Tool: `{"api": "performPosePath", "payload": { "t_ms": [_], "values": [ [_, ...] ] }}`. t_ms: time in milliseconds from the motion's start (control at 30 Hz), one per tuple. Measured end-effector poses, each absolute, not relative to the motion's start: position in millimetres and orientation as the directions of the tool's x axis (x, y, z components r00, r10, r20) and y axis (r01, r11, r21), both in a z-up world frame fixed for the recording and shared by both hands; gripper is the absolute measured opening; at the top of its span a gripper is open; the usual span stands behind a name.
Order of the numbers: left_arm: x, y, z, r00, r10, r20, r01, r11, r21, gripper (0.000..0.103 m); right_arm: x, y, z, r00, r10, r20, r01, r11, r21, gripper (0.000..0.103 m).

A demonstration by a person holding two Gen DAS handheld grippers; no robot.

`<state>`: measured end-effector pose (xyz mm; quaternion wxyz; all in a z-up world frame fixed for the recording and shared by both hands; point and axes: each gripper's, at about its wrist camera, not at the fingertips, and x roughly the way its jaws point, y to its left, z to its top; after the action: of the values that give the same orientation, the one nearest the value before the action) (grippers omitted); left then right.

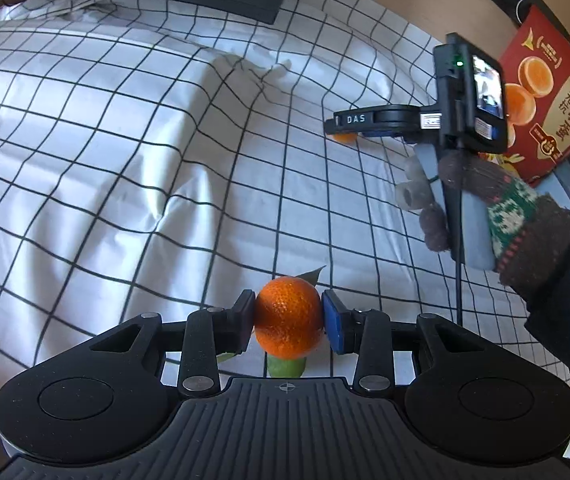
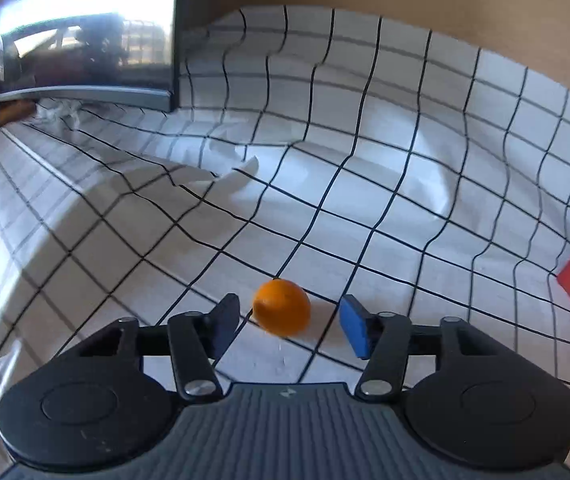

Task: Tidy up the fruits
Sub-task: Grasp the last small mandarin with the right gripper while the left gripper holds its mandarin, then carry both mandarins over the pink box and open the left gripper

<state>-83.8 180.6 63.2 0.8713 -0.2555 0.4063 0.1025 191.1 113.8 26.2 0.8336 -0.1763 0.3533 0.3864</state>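
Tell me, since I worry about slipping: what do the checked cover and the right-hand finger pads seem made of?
Checked cover: soft woven fabric, matte; it creases and folds. Blue pads: probably rubber or foam, matte and dull; hard to tell from the look alone.

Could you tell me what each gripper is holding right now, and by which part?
Left gripper clamps an orange across its sides. Right gripper holds nothing; a smaller orange sits between its open jaws.
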Motion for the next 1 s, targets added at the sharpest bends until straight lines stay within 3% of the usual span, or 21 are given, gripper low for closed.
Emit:
{"api": "performPosePath", "payload": {
  "t_ms": [67, 100, 333, 533, 1000],
  "values": [
    [-83.0, 179.3, 64.8, 0.651, -0.035, -0.758, -0.372, 0.856, -0.359, 0.041, 192.8, 116.8, 24.0, 0.439, 0.514, -0.737, -0.774, 0.632, -0.02, 0.033],
    [-81.9, 178.3, 65.6, 0.652, -0.041, -0.757, -0.362, 0.861, -0.358, 0.041, 191.5, 116.6, 24.7, 0.442, 0.512, -0.737, -0.774, 0.633, -0.024, 0.033],
    [-56.0, 161.0, 64.2, 0.647, -0.116, -0.754, -0.243, 0.906, -0.348, 0.041, 154.3, 58.5, 55.2, 0.44, 0.548, -0.712, -0.78, 0.626, 0.0, 0.033],
    [-20.1, 123.1, 57.7, 0.603, -0.235, -0.762, -0.066, 0.938, -0.341, 0.041, 102.0, -22.3, 67.0, 0.472, 0.498, -0.728, -0.749, 0.661, -0.033, 0.033],
    [28.6, 11.9, 56.5, 0.449, -0.478, -0.755, 0.331, 0.874, -0.356, 0.041, 50.3, -177.4, 72.3, 0.624, 0.238, -0.744, -0.389, 0.921, -0.032, 0.033]
  ]
}}
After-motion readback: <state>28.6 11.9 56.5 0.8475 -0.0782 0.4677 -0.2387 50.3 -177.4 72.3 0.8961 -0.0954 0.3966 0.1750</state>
